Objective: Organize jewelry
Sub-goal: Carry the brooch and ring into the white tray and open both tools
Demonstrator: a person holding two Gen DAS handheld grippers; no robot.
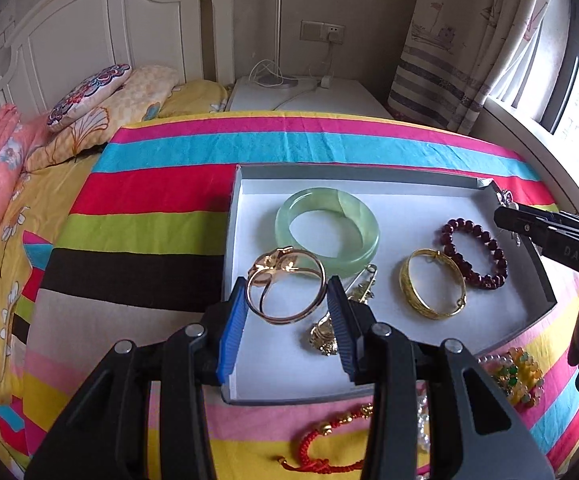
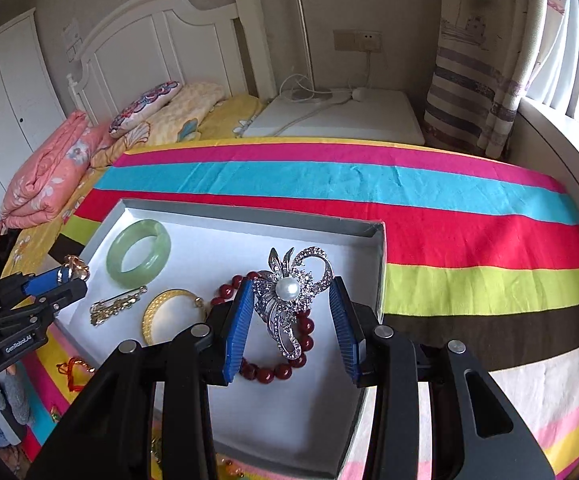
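A grey tray with a white floor [image 1: 429, 196] [image 2: 225, 216] lies on a striped cloth. In it are a green jade bangle [image 1: 327, 226] [image 2: 138, 252], a gold bangle [image 1: 431, 284] [image 2: 169, 312], a dark red bead bracelet [image 1: 475, 252] [image 2: 273, 368] and a gold brooch pin [image 1: 341, 312] [image 2: 117, 304]. My left gripper [image 1: 287, 304] is shut on a rose-gold bangle with a flower [image 1: 285, 288], held over the tray's left side. My right gripper [image 2: 293, 312] holds a silver pearl brooch [image 2: 289, 292] over the bead bracelet; its pads stand wide, the left pad touching the brooch.
Loose jewelry lies on the cloth in front of the tray: a red cord bracelet with gold beads [image 1: 329, 440] and a green-and-yellow bead cluster [image 1: 517, 376]. A bed with pillows [image 1: 89, 96] stands left, a white nightstand [image 1: 309, 96] behind, curtains [image 1: 469, 40] at right.
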